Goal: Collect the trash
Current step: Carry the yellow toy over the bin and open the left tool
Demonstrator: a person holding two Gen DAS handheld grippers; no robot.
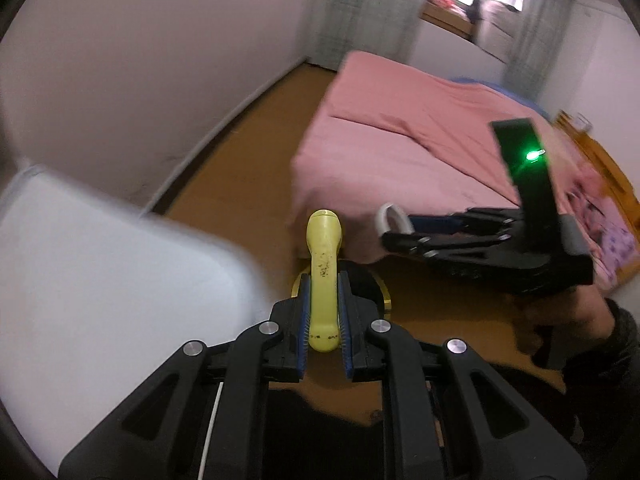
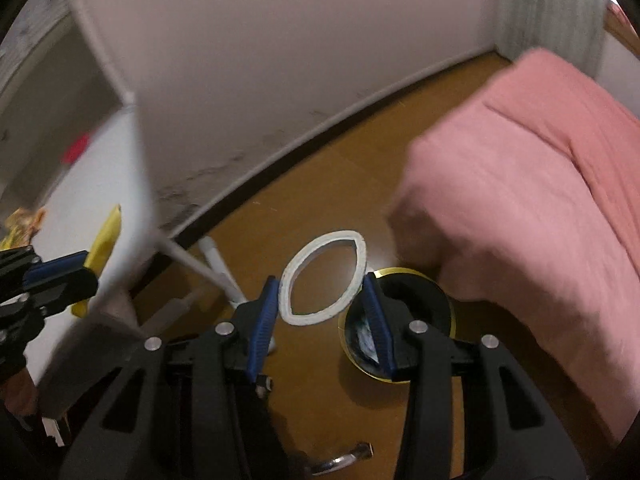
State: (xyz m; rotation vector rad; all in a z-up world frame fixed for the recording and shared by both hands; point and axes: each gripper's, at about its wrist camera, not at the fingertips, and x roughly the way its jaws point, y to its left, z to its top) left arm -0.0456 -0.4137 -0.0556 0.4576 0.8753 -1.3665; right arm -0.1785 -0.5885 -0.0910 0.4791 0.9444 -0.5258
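Your left tongs (image 1: 323, 312) gripped a yellow banana peel (image 1: 323, 276). Your right tongs (image 2: 322, 300) squeezed a white ring (image 2: 324, 280), bin (image 2: 400, 308) at 3 o'clock.

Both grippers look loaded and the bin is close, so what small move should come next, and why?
Probably bring the right gripper over the bin first: it is clamped on the squashed white ring, whose far edge already nears the rim. The left gripper holds a banana.

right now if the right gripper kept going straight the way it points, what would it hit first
Probably the round black bin with the gold rim on the floor, just ahead of the right gripper, which holds a squashed white ring. Depth is unclear; it might meet bare floor beside the bin.
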